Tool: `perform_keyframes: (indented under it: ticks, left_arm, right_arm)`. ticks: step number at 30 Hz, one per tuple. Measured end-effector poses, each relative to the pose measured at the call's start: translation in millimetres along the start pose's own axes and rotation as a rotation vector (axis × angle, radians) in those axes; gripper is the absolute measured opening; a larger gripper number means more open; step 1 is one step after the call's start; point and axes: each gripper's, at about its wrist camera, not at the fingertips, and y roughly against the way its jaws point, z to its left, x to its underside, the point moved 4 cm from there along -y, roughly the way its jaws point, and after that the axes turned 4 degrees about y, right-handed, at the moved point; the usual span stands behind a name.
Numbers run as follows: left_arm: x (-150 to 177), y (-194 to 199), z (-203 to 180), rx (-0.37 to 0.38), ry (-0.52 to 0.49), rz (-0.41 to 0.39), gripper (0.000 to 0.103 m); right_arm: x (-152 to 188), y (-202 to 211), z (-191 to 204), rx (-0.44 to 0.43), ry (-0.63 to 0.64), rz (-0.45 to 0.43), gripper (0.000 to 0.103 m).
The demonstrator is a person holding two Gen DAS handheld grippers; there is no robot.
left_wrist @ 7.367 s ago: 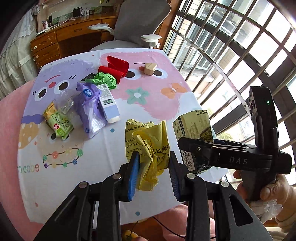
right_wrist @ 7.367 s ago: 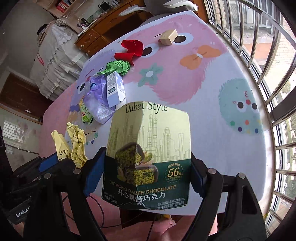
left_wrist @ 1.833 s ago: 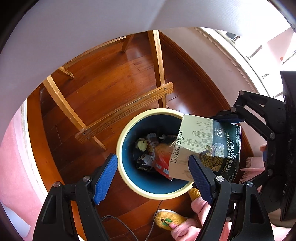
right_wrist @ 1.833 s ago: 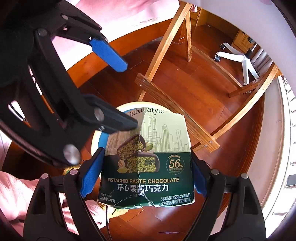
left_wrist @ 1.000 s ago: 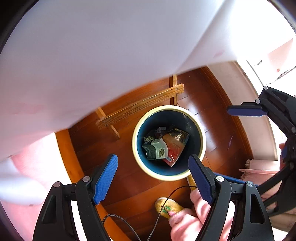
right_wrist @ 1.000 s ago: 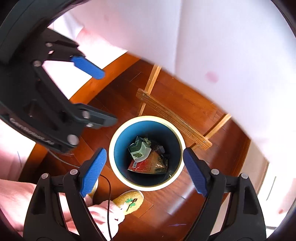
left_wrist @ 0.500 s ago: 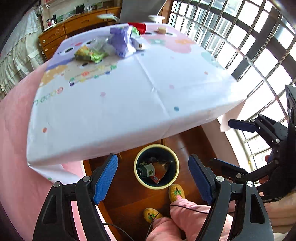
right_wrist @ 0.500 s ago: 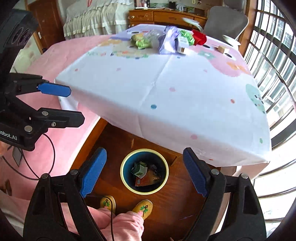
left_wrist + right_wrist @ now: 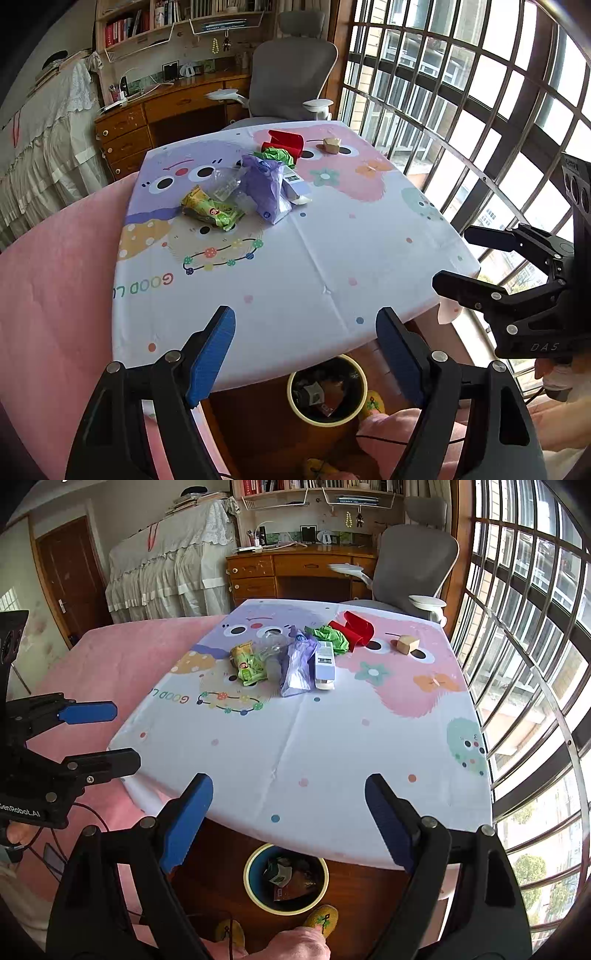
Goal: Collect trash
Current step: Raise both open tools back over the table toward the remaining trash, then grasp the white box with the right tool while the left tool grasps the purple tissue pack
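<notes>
Both our left gripper (image 9: 306,354) and right gripper (image 9: 288,819) hang released and empty. The remaining trash (image 9: 291,657) sits clustered mid-counter (image 9: 332,746). We should reach forward, taking the apparently soft purple bag (image 9: 266,188) first.

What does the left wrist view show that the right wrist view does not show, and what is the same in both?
Only the left wrist view shows the right gripper, open, at its right edge. Only the right wrist view shows the left gripper, open, at its left edge, and a brown door. Both show the trash pile on the tablecloth, including the green snack wrapper and purple bag, and the bin under the table edge.
</notes>
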Motion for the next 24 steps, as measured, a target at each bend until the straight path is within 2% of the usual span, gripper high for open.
perform_keyframes:
  ticks: [3, 7, 10, 14, 18, 21, 24]
  left_arm:
    - [-28.9, -17.4, 3.7, -0.018, 0.033, -0.006, 0.08]
    - [-72.4, -61.3, 7.3, -0.065, 0.094, 0.003, 0.08]
    - [-107.5, -104.9, 10.0, -0.109, 0.166, 0.03, 0.08]
    - [-150.6, -170.0, 14.6, -0.131, 0.288, 0.094, 0.077]
    - [-185.7, -228.6, 18.0, -0.197, 0.332, 0.133, 0.075]
    - [-199.8, -266.5, 26.4, -0.231, 0.37, 0.172, 0.069]
    - [-207.8, -297.6, 39.1, -0.248, 0.411, 0.211, 0.058]
  right_arm:
    - [-27.7, -19.6, -19.8, -0.01, 0.007, -0.007, 0.083]
    - [-62.8, -64.7, -54.7, -0.063, 0.01, 0.012, 0.083]
    - [-83.6, -108.0, -82.9, -0.114, 0.022, 0.058, 0.083]
    - [-101.4, -158.2, -117.8, -0.184, 0.058, 0.115, 0.083]
    - [-114.7, -204.3, -145.0, -0.254, 0.099, 0.166, 0.083]
    - [-124.3, -234.1, -157.6, -0.301, 0.095, 0.197, 0.083]
    - [-135.1, -255.5, -161.5, -0.339, 0.084, 0.211, 0.082]
